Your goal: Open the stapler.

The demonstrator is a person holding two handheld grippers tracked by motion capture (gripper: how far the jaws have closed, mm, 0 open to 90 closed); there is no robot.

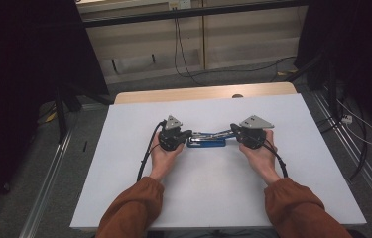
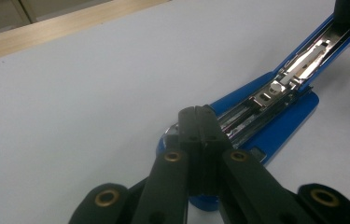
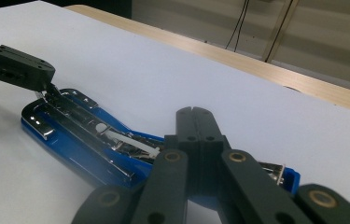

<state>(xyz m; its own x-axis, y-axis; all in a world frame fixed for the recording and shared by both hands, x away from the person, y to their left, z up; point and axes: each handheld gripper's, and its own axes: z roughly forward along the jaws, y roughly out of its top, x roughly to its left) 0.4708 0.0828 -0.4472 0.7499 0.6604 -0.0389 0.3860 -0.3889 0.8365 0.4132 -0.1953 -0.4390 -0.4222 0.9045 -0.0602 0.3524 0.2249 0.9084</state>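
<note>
A blue stapler [image 1: 206, 142] lay open in the middle of the white table [image 1: 124, 163]. The left tool [image 1: 187, 134] and right tool [image 1: 233, 130] were both closed, touching its two ends.

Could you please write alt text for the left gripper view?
A shut black claw rests over one end of an opened blue stapler lying on a white table, its metal staple channel exposed. The stapler's lifted top arm runs toward the upper right corner.

Rust sleeves, black claws

Rust-orange sleeves [image 1: 134, 210] cover both forearms; each black claw, left claw [image 1: 189, 134] and right claw [image 1: 232, 130], carries a grey three-cornered plate, brass-ringed pivots and a trailing black cable.
</note>
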